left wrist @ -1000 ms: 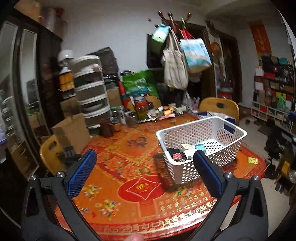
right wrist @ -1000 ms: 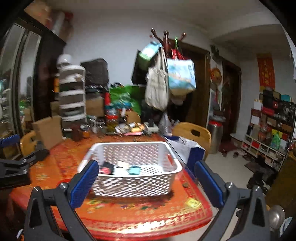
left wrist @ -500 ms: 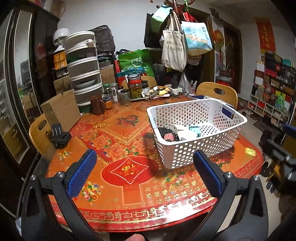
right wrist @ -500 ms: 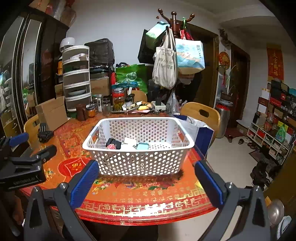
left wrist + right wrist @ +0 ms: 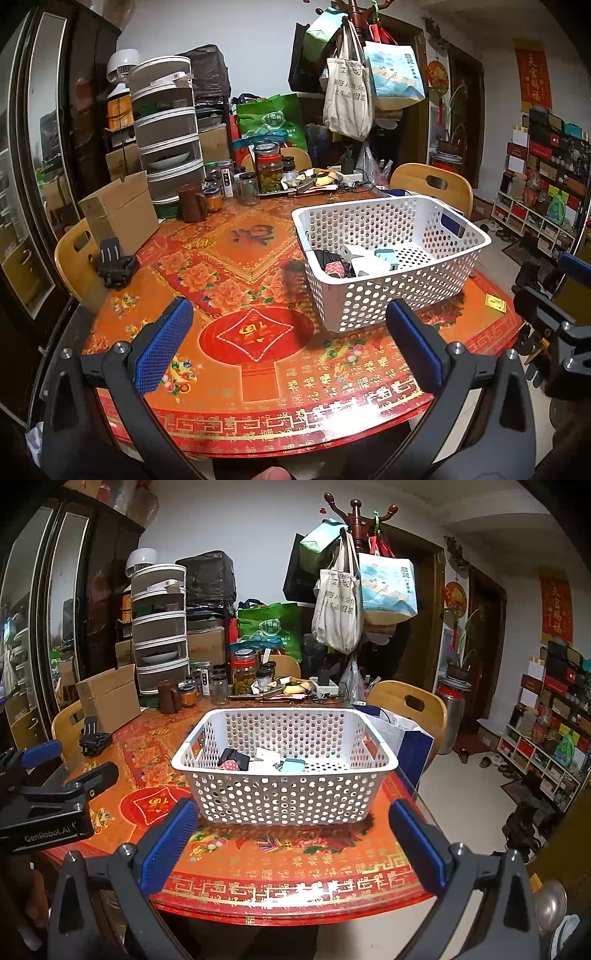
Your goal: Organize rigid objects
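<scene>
**Right wrist view: basket dead ahead of the right jaws**

Right wrist view puts the white perforated plastic basket [image 5: 284, 766] straight ahead of the right gripper [image 5: 291, 843], long side across, small items inside. The left gripper [image 5: 288, 349] sees it ahead-right. Both jaws gape wide, empty, hovering level at the red patterned round table [image 5: 295, 864] edge.

You have two hand-held grippers: the left hand-held gripper [image 5: 289, 341] and the right hand-held gripper [image 5: 291, 842], each with two blue pads spread wide. One white basket [image 5: 284, 797] sits on one tabletop [image 5: 258, 280]. You can see three wooden chairs: one [image 5: 72, 258] at the left, one [image 5: 432, 188] at the right, one [image 5: 299, 157] at the far side. One cardboard box [image 5: 118, 214] and one black clip [image 5: 112, 264] lie at the left. The small items inside the basket overlap too much to count.
</scene>
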